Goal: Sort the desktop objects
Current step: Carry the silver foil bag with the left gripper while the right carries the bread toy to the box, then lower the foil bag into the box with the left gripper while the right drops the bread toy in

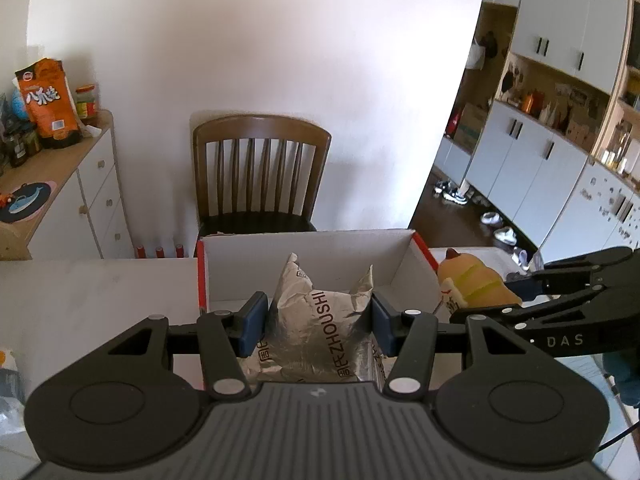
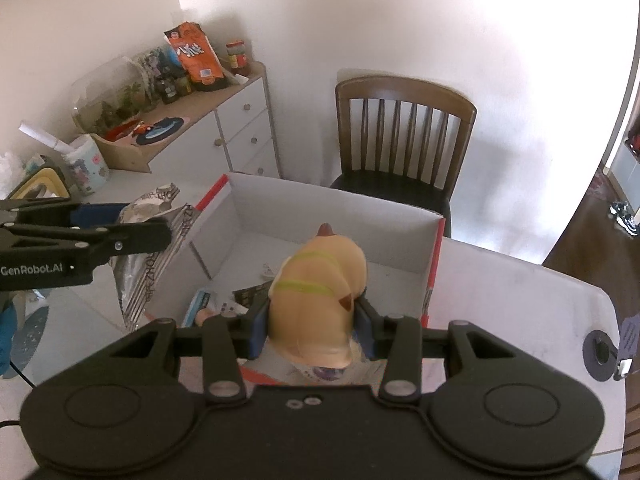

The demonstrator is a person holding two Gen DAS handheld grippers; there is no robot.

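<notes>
Left gripper (image 1: 318,322) is clamped on a crinkled silver foil snack pouch (image 1: 320,332) printed "ZHOUSHI", blue pads pressing both sides; the pouch stands upright between the fingers, its two top corners poking up, over the near edge of the open white cardboard box (image 1: 404,258) with red trim; from the right wrist view the same pouch (image 2: 154,240) hangs at the box's left wall, partly outside it, and I can't tell whether its lower edge touches the rim; right gripper (image 2: 310,326) is closed on a tan plush toy (image 2: 320,292) with yellow-green stripes and a brown tip on top, held above the box interior near its front right; in the left wrist view that toy (image 1: 474,280) sits just beside the box's right wall with the right gripper's black fingers reaching in from the right edge; box floor already holds some flat printed packets or papers (image 2: 212,300), blurred, so contents are not readable; box (image 2: 332,208) rests on a pale tabletop (image 2: 520,292); a dark round item (image 2: 598,354) lies on the table at the far right, well apart from the box; behind the table a brown wooden slat-back chair (image 1: 262,172) stands against the white wall; to the left a white drawer cabinet (image 1: 100,196) with a wood top carries an orange snack bag (image 1: 48,100) and a jar (image 1: 86,100); red-capped bottles (image 1: 160,251) line the floor between cabinet and chair.
</notes>
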